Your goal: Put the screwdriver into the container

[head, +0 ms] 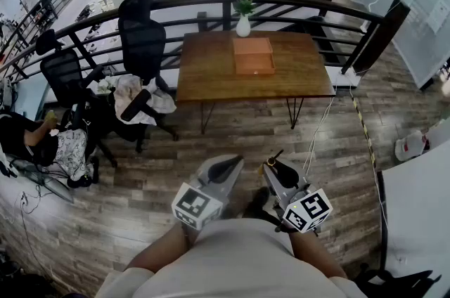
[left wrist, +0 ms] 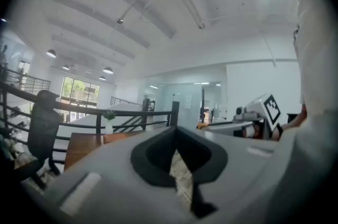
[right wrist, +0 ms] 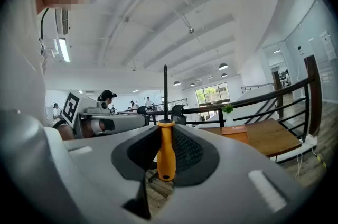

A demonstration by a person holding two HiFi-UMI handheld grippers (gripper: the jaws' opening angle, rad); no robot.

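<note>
Gripping the orange screwdriver (right wrist: 166, 151) upright are the right tongs (right wrist: 168, 136); left tongs (left wrist: 177, 157) seemingly closed, empty

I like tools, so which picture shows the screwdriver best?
The right gripper view: the screwdriver stands upright, its orange handle clamped in the right tongs, right up close. The head view shows only a thin dark bit of it poking out of those tongs, very small. The left gripper view doesn't show it.
</note>
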